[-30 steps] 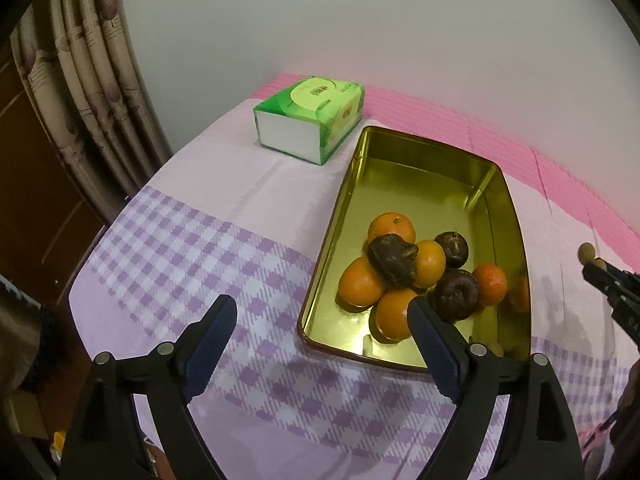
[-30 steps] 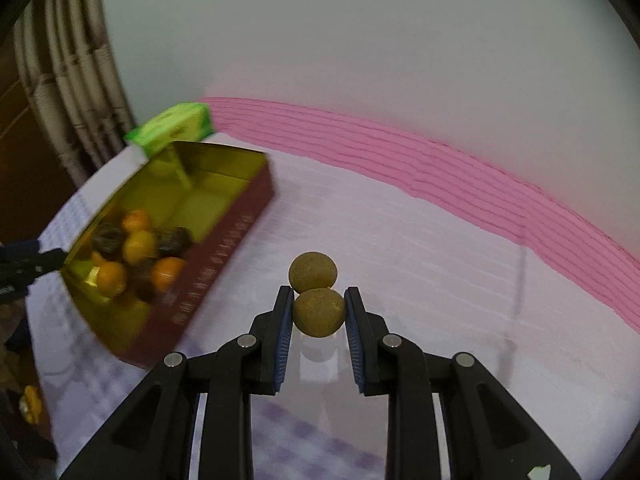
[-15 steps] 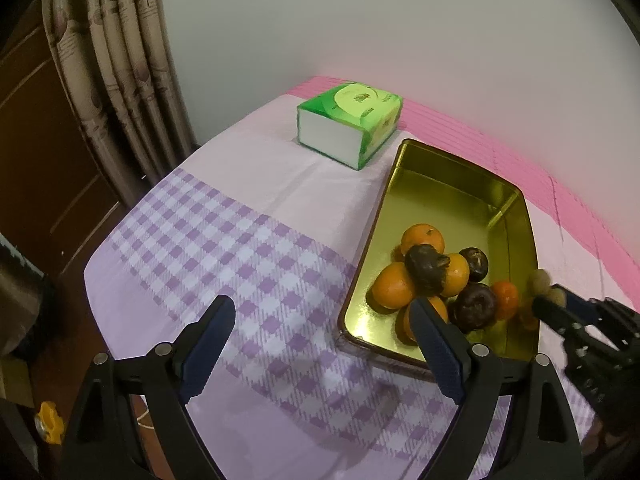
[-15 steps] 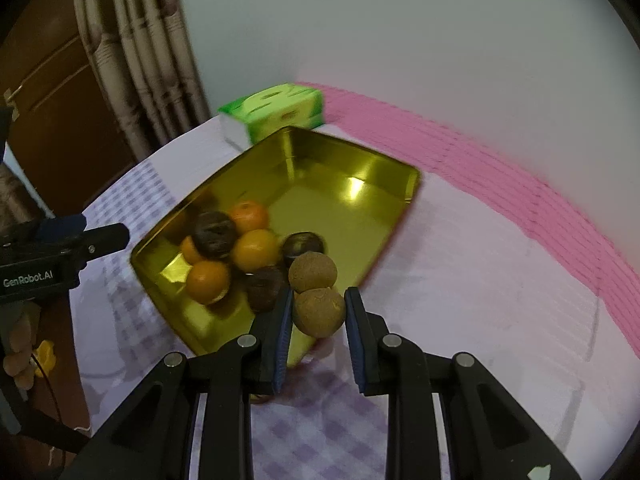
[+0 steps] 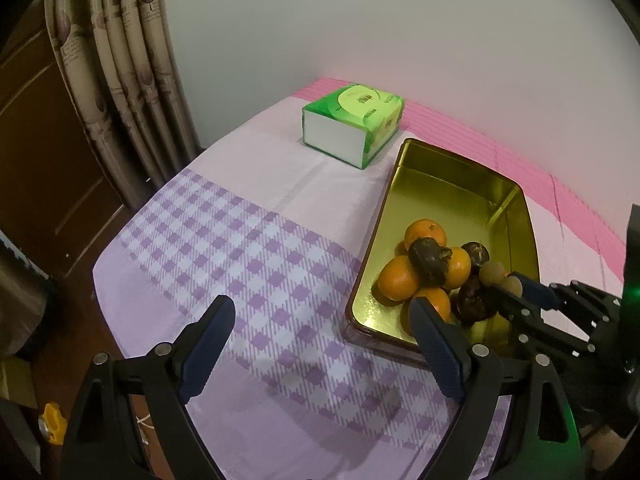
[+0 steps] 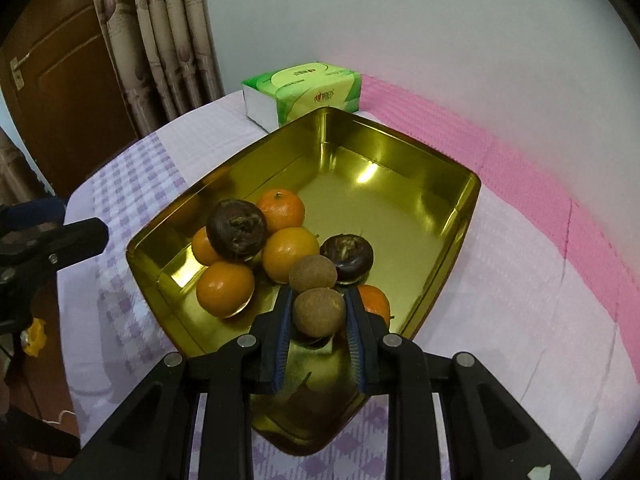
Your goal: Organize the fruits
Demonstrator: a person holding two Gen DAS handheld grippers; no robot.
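Left wrist view: left tool [image 5: 320,344] hangs wide and empty over the checked cloth [image 5: 248,248] at lower centre, likely parked clear so the other hand can work. Gold tray [image 5: 472,184] sits right of centre on the worktop, fruit heaped at its near end, far end bare. Green tissue pack [image 5: 352,124] stands just beyond the tray's far corner, upper centre. Right tool [image 5: 508,286] comes in from the right edge over the tray's near corner, with two small brown fruits at its tip.

Right wrist view: right tool [image 6: 318,308] is clamped narrow on a small brown fruit [image 6: 319,312]; a second one [image 6: 313,274] sits just ahead, touching it, probably joined by a stem, so one grip carries both. Pair hangs above the tray's [image 6: 400,148] near corner, so I judge it's about to be dropped in with the rest.

Count here:
- oranges [image 6: 225,289]: five visible, one half hidden behind the right finger
- dark wrinkled fruits [image 6: 236,230]: two clear; left view shows a third low by the tool
- small brown fruits: two
- tray: one
- tissue pack [image 6: 304,90]: one
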